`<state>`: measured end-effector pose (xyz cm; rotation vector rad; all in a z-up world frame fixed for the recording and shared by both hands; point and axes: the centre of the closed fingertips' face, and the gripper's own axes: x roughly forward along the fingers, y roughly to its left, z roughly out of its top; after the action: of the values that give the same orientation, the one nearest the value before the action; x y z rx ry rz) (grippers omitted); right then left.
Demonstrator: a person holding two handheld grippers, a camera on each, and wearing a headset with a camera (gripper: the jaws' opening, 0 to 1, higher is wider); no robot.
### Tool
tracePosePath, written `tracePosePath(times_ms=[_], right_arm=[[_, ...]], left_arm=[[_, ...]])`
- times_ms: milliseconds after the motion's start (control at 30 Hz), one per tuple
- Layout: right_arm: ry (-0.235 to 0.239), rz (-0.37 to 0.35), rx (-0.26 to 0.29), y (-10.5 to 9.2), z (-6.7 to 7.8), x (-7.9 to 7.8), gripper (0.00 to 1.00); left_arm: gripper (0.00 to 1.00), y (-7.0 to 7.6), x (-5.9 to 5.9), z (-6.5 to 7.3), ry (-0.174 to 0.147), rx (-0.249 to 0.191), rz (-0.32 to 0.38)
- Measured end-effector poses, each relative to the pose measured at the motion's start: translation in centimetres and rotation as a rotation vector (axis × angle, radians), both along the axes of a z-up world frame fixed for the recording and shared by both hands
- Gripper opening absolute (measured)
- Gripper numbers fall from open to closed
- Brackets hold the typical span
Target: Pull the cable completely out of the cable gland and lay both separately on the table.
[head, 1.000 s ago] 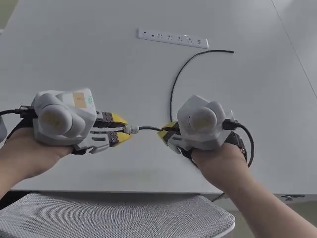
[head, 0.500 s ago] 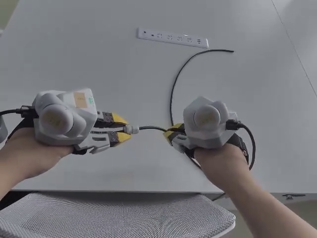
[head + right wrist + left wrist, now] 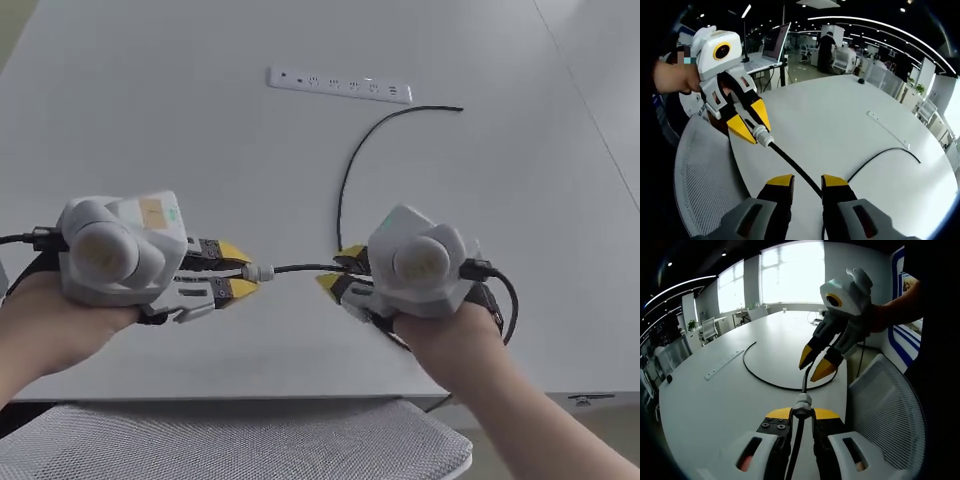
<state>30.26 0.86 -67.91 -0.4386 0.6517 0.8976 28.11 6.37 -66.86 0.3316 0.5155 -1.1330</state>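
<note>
- We see the left gripper [image 3: 240,273] clenched on the white cable gland [image 3: 259,271], which sits between its yellow tips, over the near edge of the table [image 3: 150,140].
- The black cable [image 3: 345,180] is threaded through the gland. It runs across to the right gripper [image 3: 335,274] and passes between its jaws.
- Beyond them it curves away over the table and ends near the power strip [image 3: 340,85].
- The right jaws stand narrowly apart around the cable; we cannot tell whether they pinch it.
</note>
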Motion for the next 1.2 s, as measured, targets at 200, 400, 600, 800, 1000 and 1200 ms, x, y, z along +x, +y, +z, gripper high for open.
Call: tracePosePath(times_ms=[200,400,600,800,1000,1200], right_arm=[[-0.098,0.186,-0.113,2.7,0.9,-1.4,0.19],[-0.149,0.298,-0.197,4.2,0.1,-2.1,0.13],[-0.169,0.316,-0.214,4.3,0.4,-2.1,0.03],[-0.125,0.261,-0.183,4.1,0.5,-1.9,0.02],[-0.098,0.218,-0.163,3.5,0.5,-1.6,0.01],[-0.041,0.138,-0.116,2.0,0.3,-1.2,0.02]], left_arm=[[0.15,-0.4,0.0,0.1,-0.007,0.003,-0.015],[0.15,-0.8,-0.3,0.4,-0.012,0.001,-0.022],[0.15,-0.6,-0.9,0.6,-0.013,0.012,-0.024],[0.15,-0.5,-0.7,0.5,-0.016,0.010,-0.015],[0.15,-0.5,-0.4,0.6,-0.021,0.008,-0.012],[0.15,-0.4,-0.5,0.7,-0.021,0.008,-0.013]])
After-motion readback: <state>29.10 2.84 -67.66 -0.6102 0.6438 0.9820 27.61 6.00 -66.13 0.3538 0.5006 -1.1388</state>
